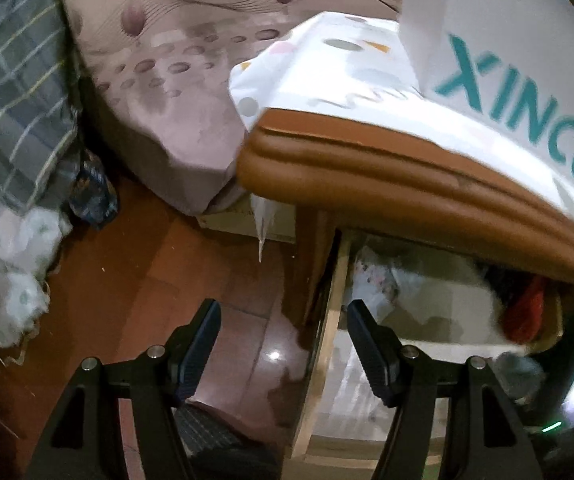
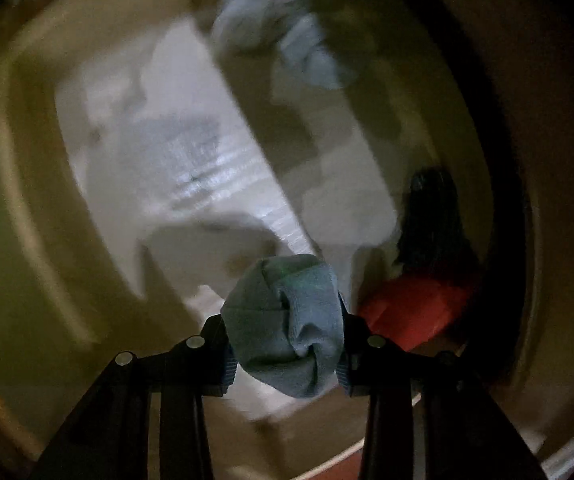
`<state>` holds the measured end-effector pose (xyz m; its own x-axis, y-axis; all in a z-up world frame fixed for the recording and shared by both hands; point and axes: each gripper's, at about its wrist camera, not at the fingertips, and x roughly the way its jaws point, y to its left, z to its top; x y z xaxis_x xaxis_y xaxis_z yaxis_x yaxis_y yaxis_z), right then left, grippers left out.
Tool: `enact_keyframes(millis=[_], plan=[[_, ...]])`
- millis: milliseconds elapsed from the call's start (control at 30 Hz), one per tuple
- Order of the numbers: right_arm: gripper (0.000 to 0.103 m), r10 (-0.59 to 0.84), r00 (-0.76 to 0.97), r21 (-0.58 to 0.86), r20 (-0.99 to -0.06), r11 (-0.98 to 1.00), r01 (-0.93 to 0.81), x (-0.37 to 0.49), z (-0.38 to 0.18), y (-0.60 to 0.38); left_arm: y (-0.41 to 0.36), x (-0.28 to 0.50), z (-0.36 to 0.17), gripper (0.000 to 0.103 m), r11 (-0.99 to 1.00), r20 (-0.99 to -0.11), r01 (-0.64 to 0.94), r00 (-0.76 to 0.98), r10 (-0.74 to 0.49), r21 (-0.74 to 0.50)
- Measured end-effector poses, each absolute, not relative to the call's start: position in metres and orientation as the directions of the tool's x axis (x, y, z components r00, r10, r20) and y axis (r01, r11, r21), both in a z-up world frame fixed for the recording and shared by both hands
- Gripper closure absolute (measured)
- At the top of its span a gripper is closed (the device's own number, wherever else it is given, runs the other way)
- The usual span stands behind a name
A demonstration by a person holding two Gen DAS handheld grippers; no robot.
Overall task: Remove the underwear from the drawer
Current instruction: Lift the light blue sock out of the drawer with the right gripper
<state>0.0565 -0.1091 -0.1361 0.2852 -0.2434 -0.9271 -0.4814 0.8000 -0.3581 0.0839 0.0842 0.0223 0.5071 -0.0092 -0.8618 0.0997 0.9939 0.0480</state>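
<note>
A bunched blue-grey piece of underwear [image 2: 287,320] sits between the pads of my right gripper [image 2: 283,332], which is shut on it and holds it above the open wooden drawer [image 2: 19,200]. The right wrist view is blurred by motion. Another light blue cloth [image 2: 279,36] lies at the far end of the drawer. My left gripper [image 1: 283,308] is open and holds nothing. It hangs over the drawer's side rail [image 1: 337,280], one finger above the floor and the other above the drawer's inside.
The drawer also holds a white plastic bag [image 2: 191,168], a red item [image 2: 415,308] and a black one [image 2: 431,216]. A brown tabletop edge [image 1: 407,176] overhangs it, with a white lettered box [image 1: 527,60] on top. A bed [image 1: 167,100], plaid cloth [image 1: 15,100] and reddish floor [image 1: 127,272] lie left.
</note>
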Motion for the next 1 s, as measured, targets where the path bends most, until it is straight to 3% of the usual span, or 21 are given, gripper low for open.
enact_keyframes(millis=[167, 367, 767, 1000], plan=[[0.067, -0.052, 0.368, -0.132, -0.929, 0.972, -0.195, 0.035, -0.103, -0.154, 0.058, 0.076, 0.013, 0.036, 0.969, -0.854, 0.205, 0.520, 0.009, 0.135], [0.067, 0.060, 0.502, 0.092, -0.863, 0.995, 0.039, 0.006, -0.089, -0.186, 0.026, 0.064, 0.003, 0.036, 0.904, -0.822, 0.326, 0.568, 0.046, 0.276], [0.067, 0.120, 0.611, 0.245, -0.783, 0.961, 0.126, -0.009, -0.073, -0.208, -0.023, 0.036, -0.033, 0.036, 0.656, -0.703, 0.465, 0.696, 0.144, 0.594], [0.067, 0.114, 0.653, 0.282, -0.749, 0.946, 0.158, -0.026, -0.057, -0.224, -0.040, 0.029, -0.053, 0.036, 0.435, -0.619, 0.522, 0.777, 0.112, 0.734]])
